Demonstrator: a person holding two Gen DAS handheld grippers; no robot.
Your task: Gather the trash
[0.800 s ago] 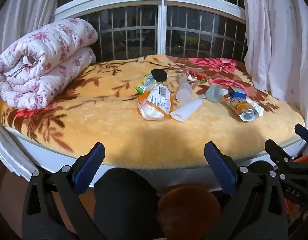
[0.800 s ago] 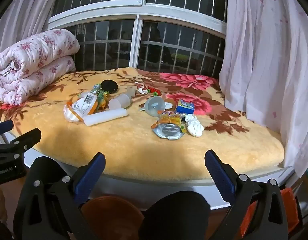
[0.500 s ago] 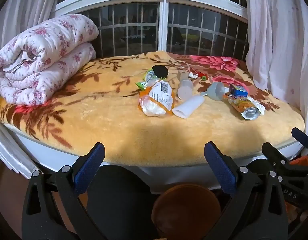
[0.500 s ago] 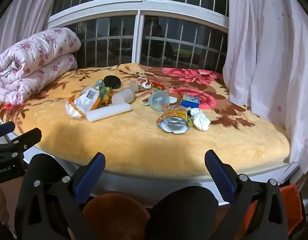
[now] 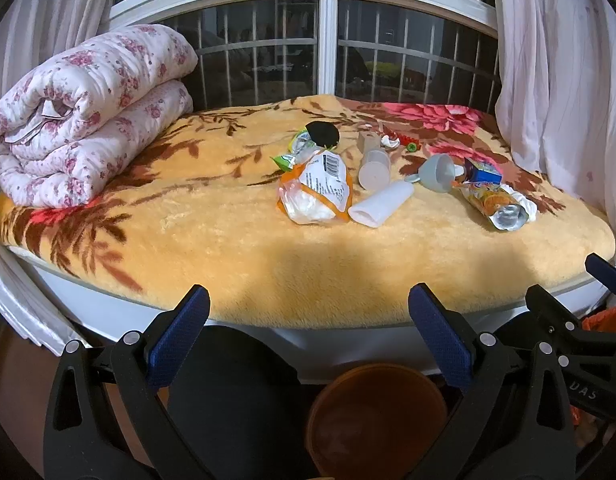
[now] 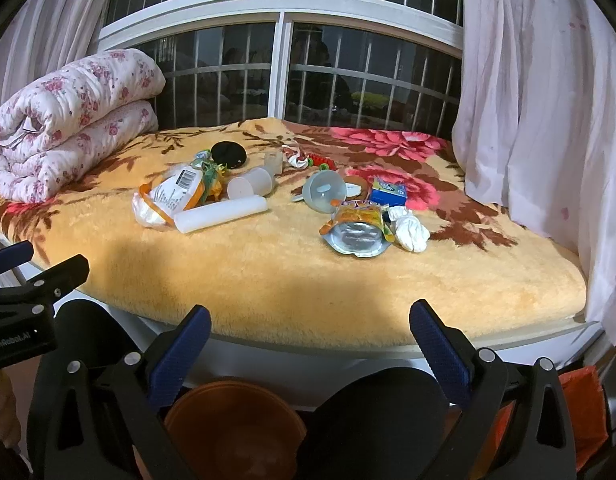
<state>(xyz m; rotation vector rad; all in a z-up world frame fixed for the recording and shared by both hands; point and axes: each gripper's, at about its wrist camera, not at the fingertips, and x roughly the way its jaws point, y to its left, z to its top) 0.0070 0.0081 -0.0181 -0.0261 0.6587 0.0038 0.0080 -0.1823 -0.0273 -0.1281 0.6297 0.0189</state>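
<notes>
Trash lies in a cluster on a yellow floral blanket (image 5: 212,216) over a window seat. An orange-and-white snack bag (image 5: 316,188) (image 6: 168,196), a white tube (image 5: 380,203) (image 6: 220,213), a clear plastic cup (image 5: 374,168) (image 6: 250,185), a grey funnel (image 5: 438,172) (image 6: 324,191), a foil-mouthed orange wrapper (image 5: 494,204) (image 6: 358,228), a blue carton (image 6: 388,194) and a white wad (image 6: 410,232) show. My left gripper (image 5: 308,332) and right gripper (image 6: 310,336) are open and empty, low in front of the seat edge.
A brown round bin (image 5: 378,420) (image 6: 232,428) stands on the floor below the grippers. A rolled floral quilt (image 5: 84,112) lies at the left. Pink curtains (image 6: 548,100) hang at the right, a barred window behind. A black disc (image 5: 323,132) lies at the back.
Both grippers have moved closer to the seat and slightly up; the trash appears larger. Nothing on the blanket has moved.
</notes>
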